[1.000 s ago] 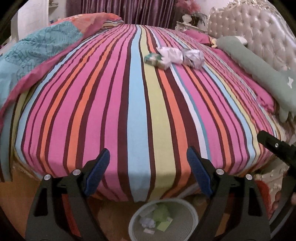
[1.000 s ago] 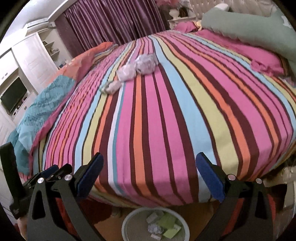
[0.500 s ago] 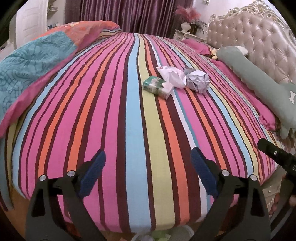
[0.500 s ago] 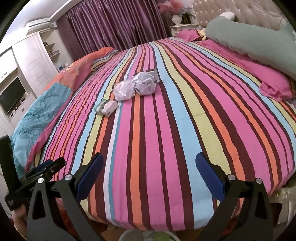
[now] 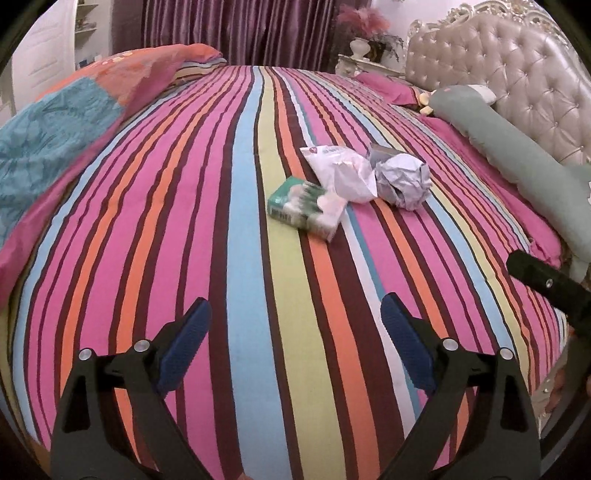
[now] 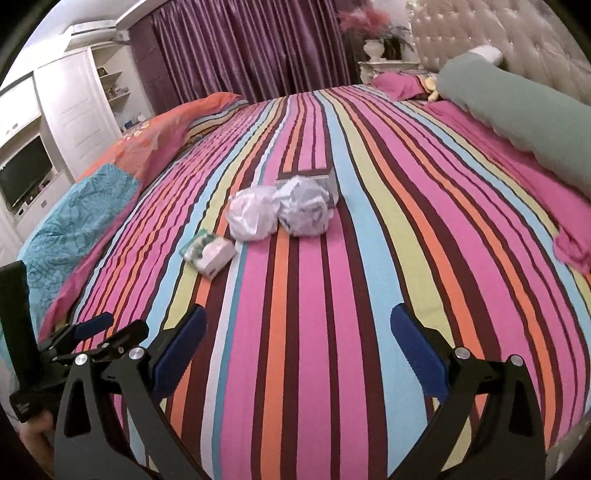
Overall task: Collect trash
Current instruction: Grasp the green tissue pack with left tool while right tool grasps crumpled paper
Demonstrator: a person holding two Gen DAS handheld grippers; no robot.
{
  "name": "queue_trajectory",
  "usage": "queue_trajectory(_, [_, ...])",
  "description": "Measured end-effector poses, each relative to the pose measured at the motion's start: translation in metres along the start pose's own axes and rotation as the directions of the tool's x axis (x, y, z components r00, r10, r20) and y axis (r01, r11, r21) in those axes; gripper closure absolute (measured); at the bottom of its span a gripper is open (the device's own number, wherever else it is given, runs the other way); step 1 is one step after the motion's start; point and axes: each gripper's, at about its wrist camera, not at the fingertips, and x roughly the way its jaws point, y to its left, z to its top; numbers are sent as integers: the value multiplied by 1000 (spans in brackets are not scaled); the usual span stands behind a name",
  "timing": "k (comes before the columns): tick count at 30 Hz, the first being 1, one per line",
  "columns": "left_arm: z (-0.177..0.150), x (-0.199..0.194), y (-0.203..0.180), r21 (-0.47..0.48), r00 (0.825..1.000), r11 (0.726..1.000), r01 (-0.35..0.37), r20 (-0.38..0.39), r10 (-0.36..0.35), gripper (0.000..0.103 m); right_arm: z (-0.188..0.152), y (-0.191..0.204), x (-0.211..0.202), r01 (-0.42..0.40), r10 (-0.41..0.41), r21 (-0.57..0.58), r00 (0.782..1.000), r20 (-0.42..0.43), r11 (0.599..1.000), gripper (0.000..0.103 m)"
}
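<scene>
A: Starting nearest, both grippers hang above the near edge of the striped bedspread point(image 5: 258, 295). The left gripper point(image 5: 295, 332) has its jaws spread wide with nothing between the blue pads point(image 5: 184, 339); they have just been opening further.

B: And the other one?

A: The right gripper point(image 6: 299, 343) also stands wide apart and empty, only stripes showing between its fingers. In its view the left tool sits just beside it at the lower left, and part of a hand point(image 6: 35, 439) shows under the handle.

B: Where is the trash?

A: Farther up, about mid-bed, well apart from both grippers. Nearest is a green tissue pack point(image 5: 306, 210) lying flat. Just behind it, touching it, is a crumpled white plastic bag point(image 5: 343, 170). Right of that, against it, sits a crumpled paper ball point(image 5: 402, 181).

B: Anything else in that pile?

A: The right wrist view shows a small box point(image 6: 325, 181) just behind the paper ball; what it is I cannot tell.

B: And beyond?

A: A long green bolster point(image 5: 517, 162) lies along the right side against the tufted headboard point(image 5: 498, 66). A folded teal and orange quilt point(image 5: 66, 122) lies on the left edge. Purple curtains point(image 5: 236, 33) hang at the far end.
</scene>
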Motion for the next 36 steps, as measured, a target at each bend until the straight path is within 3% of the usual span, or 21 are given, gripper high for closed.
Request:
queue_trajectory(12, [45, 51, 3, 69, 999, 997, 36, -10, -35, 13, 45, -13, 54, 19, -18, 6, 999, -43, 1000, 8])
queue_trajectory(23, [65, 93, -4, 168, 997, 983, 69, -49, -62, 13, 73, -8, 101, 20, -23, -34, 995, -100, 999, 8])
queue_trajectory(28, [73, 104, -6, 186, 993, 976, 113, -48, -106, 13, 81, -9, 120, 12, -13, -9, 992, -122, 1000, 8])
queue_trajectory(36, [75, 124, -17, 254, 996, 964, 75, -55, -63, 13, 82, -11, 147, 23, -24, -6, 986, -163, 1000, 8])
